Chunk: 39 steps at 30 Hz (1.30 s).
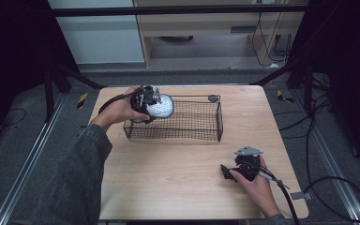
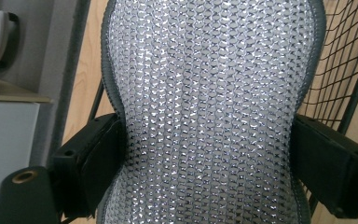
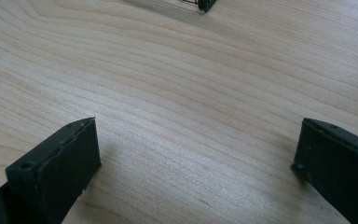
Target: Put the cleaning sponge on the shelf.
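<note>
Silver mesh fabric with a dark stitched edge fills the left gripper view: a pad (image 2: pixel 209 112) pinched at its narrow waist between the two black jaws, which press in on it from either side. Black wire grid shows just behind its right edge, with pale wood beyond.

From the high view, the left gripper (image 1: pixel 146 102) holds that pad (image 1: pixel 161 107) over the left end of a wire basket (image 1: pixel 201 133), the pad's silver face just inside the near-left corner and above the rim. Whether it touches the basket floor cannot be told. The left hand (image 1: pixel 122 108) grips the tool from the table's left side, its sleeve running down to the bottom edge.

Nearer the person, the right gripper (image 1: pixel 229 173) rests low on the table (image 1: pixel 168 173), well apart from the basket, held by the right hand (image 1: pixel 255 183), with its grey plate on top and its cable trailing off to the right. In the right gripper view its jaws stand wide apart with bare wood between them, and a basket corner (image 3: pixel 205 4) shows at the top edge.
</note>
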Tool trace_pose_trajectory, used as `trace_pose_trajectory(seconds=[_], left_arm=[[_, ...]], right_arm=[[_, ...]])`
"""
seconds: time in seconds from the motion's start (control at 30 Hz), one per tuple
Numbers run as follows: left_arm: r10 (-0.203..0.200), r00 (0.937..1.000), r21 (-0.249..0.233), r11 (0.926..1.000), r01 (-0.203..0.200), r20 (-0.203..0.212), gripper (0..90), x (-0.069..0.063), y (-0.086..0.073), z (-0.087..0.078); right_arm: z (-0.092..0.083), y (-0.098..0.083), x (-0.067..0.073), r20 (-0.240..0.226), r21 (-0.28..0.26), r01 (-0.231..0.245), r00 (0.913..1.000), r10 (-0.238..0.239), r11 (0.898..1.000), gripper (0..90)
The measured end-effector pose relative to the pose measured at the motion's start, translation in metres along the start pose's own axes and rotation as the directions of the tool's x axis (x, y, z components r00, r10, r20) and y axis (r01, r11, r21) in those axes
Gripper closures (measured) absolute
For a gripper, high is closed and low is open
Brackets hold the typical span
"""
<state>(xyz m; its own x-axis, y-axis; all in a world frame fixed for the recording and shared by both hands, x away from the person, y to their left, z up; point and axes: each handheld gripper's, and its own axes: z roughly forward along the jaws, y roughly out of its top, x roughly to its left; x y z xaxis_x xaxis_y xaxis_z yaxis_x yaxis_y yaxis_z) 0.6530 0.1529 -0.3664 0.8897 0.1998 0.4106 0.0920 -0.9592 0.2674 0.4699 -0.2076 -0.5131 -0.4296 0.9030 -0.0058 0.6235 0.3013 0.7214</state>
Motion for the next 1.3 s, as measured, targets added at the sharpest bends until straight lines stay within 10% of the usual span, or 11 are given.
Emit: trace_pose_trajectory(seconds=[0.93,1.3], left_arm=[[-0.099,0.9948,-0.091,0.9908,0.101,0.022,5.9,0.000,0.002,-0.015],[-0.197,0.9803,-0.143,0.9699,0.197,0.017,5.6,-0.014,0.003,-0.032]], right_arm=[[0.000,0.000,0.000,0.000,0.000,0.000,1.0000,0.000,1.000,0.4],[0.000,0.000,0.000,0.001,0.000,0.000,1.0000,0.000,1.000,0.4]])
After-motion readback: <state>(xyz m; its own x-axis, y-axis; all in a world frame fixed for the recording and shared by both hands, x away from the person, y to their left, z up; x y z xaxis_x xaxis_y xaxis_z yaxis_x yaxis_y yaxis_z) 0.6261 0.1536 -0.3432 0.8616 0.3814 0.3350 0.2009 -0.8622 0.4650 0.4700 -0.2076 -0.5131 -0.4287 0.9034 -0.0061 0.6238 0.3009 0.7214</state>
